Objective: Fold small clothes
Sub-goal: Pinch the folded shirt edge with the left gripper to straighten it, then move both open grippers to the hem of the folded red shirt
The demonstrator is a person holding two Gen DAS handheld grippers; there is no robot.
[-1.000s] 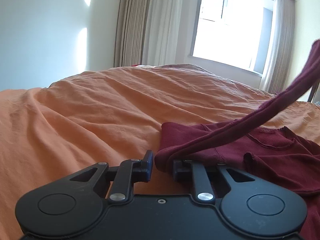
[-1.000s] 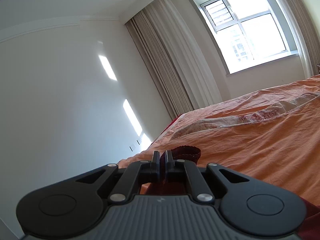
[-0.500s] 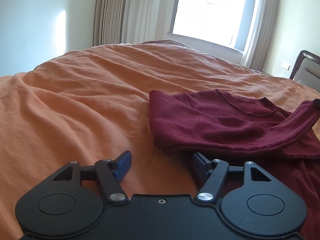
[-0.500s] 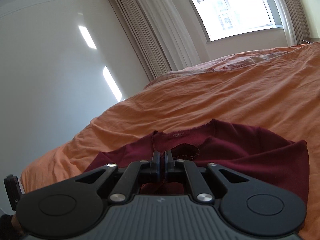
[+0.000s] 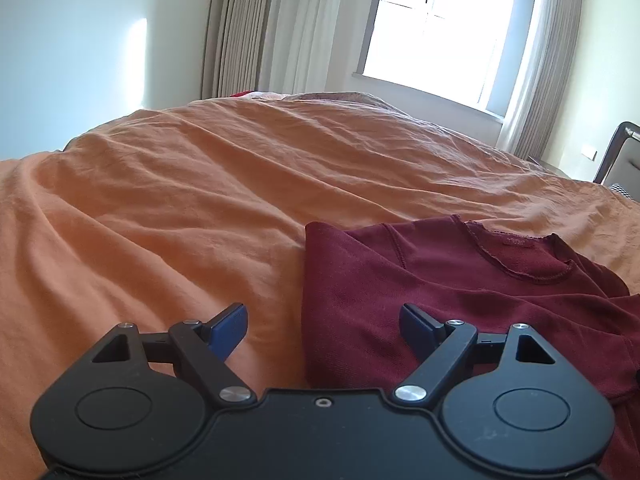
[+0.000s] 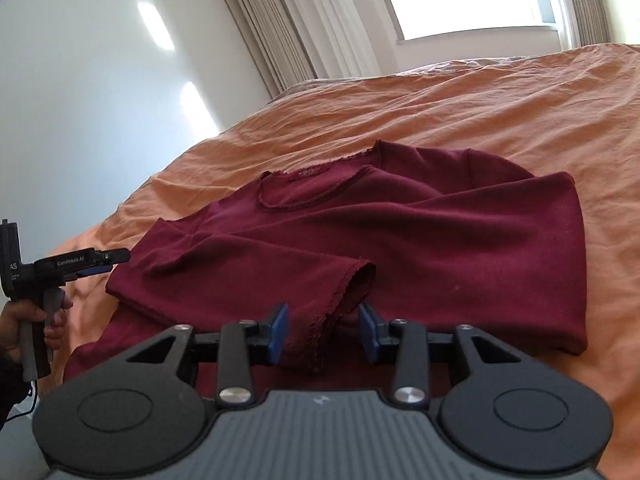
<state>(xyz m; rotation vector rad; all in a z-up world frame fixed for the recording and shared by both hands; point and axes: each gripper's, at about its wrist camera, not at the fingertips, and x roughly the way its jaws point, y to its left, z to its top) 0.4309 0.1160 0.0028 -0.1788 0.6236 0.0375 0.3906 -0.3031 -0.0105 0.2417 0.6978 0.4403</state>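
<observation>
A dark red long-sleeved top [image 6: 400,240] lies on the orange bed, neckline away from me, both sleeves folded across its front. In the left wrist view the top [image 5: 460,280] lies to the right. My left gripper [image 5: 324,326] is open and empty, its jaws straddling the top's left folded edge. It also shows at the left edge of the right wrist view [image 6: 100,262]. My right gripper [image 6: 323,332] is open, with the lace-edged sleeve cuff [image 6: 344,300] lying loose between its blue pads.
The orange bedsheet [image 5: 180,200] spreads wrinkled all around the top. Curtains [image 5: 260,28] and a bright window [image 5: 440,24] stand behind the bed. A chair back [image 5: 618,160] shows at the far right. A white wall [image 6: 80,100] is on the left.
Both grippers lowered the sleeve onto the top. The left gripper opened first and let go, then the right gripper opened and released the cuff. The sleeve now lies flat across the top.
</observation>
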